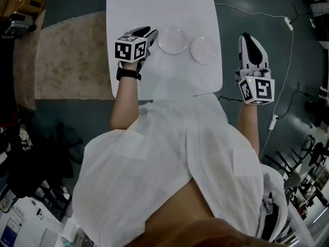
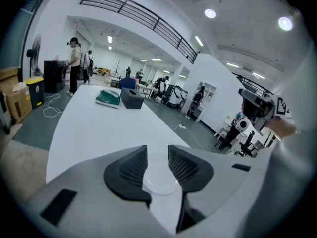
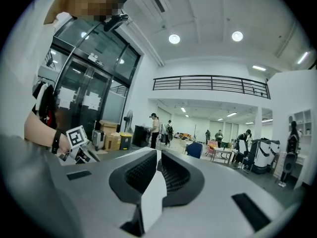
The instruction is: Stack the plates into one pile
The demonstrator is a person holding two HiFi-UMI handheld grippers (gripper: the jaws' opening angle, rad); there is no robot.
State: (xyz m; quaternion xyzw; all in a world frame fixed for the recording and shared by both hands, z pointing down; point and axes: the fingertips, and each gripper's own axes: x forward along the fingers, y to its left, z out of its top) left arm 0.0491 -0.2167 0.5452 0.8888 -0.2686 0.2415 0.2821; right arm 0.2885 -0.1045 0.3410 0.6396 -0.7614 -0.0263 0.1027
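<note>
Two clear plates lie side by side near the front of the white table (image 1: 133,9): one plate (image 1: 172,40) to the left, the other plate (image 1: 204,49) to the right. My left gripper (image 1: 150,36) hovers low just left of the left plate. Its jaws stand open in the left gripper view (image 2: 157,156), and the plate (image 2: 159,181) shows in the gap, untouched by the pads. Off the table's right edge, my right gripper (image 1: 247,38) holds nothing. Its jaws (image 3: 158,156) look shut and empty.
A green flat stack (image 2: 108,98) and a dark box (image 2: 132,98) sit at the table's far end. A beige carpet (image 1: 72,55) lies left of the table, and a white cable (image 1: 287,45) runs over the floor on the right. People stand far back in the room.
</note>
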